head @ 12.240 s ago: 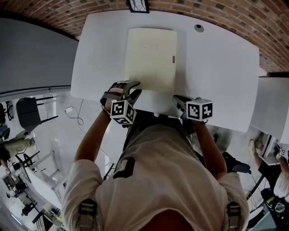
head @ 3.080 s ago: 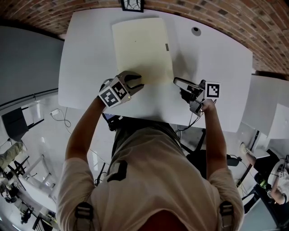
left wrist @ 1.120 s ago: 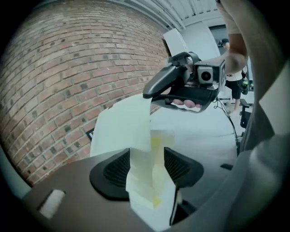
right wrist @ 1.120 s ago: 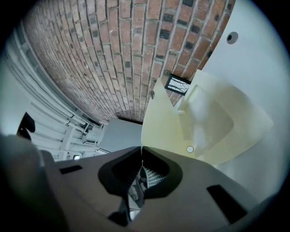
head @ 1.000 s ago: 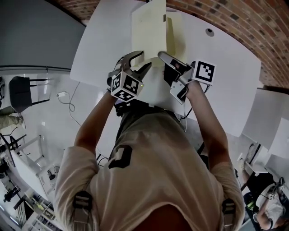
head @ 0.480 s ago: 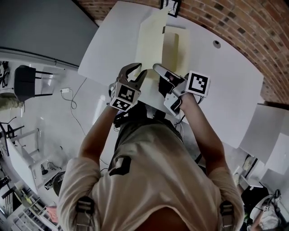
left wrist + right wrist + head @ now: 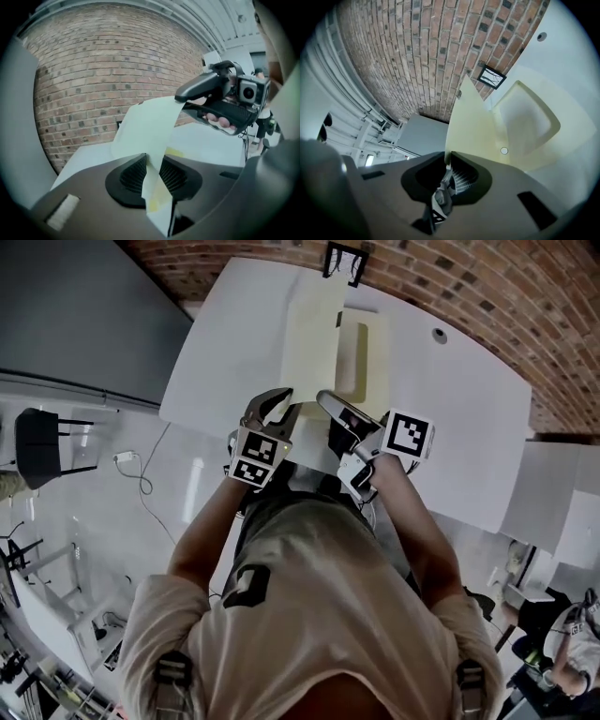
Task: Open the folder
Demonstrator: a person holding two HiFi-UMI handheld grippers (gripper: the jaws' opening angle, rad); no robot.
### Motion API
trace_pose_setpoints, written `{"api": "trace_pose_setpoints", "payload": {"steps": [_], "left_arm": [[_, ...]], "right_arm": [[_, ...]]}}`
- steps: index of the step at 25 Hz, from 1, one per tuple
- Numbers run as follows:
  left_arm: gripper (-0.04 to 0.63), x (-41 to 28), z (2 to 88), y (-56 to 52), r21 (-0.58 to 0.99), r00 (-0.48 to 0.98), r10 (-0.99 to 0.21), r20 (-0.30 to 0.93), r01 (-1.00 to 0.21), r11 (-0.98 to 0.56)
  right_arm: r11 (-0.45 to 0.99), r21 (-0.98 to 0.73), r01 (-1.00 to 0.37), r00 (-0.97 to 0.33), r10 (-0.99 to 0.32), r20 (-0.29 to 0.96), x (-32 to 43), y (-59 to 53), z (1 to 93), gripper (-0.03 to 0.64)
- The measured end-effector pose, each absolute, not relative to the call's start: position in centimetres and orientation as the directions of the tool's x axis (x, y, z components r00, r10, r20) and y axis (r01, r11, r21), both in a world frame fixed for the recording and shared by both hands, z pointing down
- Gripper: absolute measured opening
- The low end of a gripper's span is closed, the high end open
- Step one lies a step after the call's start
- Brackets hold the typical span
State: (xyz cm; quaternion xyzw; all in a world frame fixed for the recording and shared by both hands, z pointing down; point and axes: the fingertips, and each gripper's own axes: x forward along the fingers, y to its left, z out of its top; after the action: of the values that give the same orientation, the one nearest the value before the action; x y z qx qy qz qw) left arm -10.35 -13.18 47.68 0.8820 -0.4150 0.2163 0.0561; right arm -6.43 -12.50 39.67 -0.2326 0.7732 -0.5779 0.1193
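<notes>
**Folder half open, both grippers at its front cover**

The pale yellow folder [image 7: 317, 343] is lying on the white counter [image 7: 450, 409], toward the far edge by the brick wall [image 7: 450, 287]. Its back is lying flat on the counter. Its front cover is standing up off the back, tilting toward the left side of the head view, so the folder is sitting partly open. An inner pocket [image 7: 529, 117] is showing on the flat half, with 1 small round stud [image 7: 504, 150] near it.

The right gripper [image 7: 449, 157] is pinching the near edge of the raised cover, its 2 fingers pressing together on the sheet. It is pointing roughly level across the counter.

The left gripper [image 7: 153, 161] is pointing slightly downward and sitting just beside the right one, on the left. Its fingers have just been closing and are standing narrow. The cover's edge is running between the 2 ribbed pads [image 7: 133, 173], bending as it passes through. A small gap is showing, so the sheet is not looking clamped.

Both marker cubes are facing up in the head view, left [image 7: 255, 457] and right [image 7: 408, 434], near the counter's near edge. The person's arms are reaching forward.
</notes>
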Motion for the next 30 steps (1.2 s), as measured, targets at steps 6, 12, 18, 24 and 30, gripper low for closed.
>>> {"api": "trace_pose_setpoints", "payload": {"steps": [6,12,18,24,30], "left_arm": [[0.075,-13.2,47.5,-13.5,0.021,0.645,-0.656,0.392,-0.719,-0.694],[0.075,-15.2,47.6,-13.3,0.031,0.692,-0.612,0.382,-0.672,-0.74],[0.075,-16.2,48.0,-12.8,0.04,0.719,-0.581,0.381,-0.641,-0.767],[0.077,-17.2,48.1,-13.1,0.101,0.737,-0.576,0.354,-0.643,-0.76],[0.077,-19.7,48.2,-13.7,0.271,0.742,-0.587,0.323,-0.667,-0.694]], "right_arm": [[0.26,-0.926,-0.274,-0.845,-0.526,0.102,-9.2,-12.1,39.7,0.009],[0.29,-0.922,-0.258,-0.849,-0.524,0.072,-11.0,-11.1,40.1,0.027],[0.283,-0.925,-0.253,-0.832,-0.552,0.059,-9.6,-9.7,41.4,0.132],[0.369,-0.912,-0.178,-0.834,-0.549,-0.06,-8.5,-9.0,40.9,0.166],[0.315,-0.884,-0.347,-0.827,-0.547,0.129,-6.7,-9.4,45.5,0.166]]}}
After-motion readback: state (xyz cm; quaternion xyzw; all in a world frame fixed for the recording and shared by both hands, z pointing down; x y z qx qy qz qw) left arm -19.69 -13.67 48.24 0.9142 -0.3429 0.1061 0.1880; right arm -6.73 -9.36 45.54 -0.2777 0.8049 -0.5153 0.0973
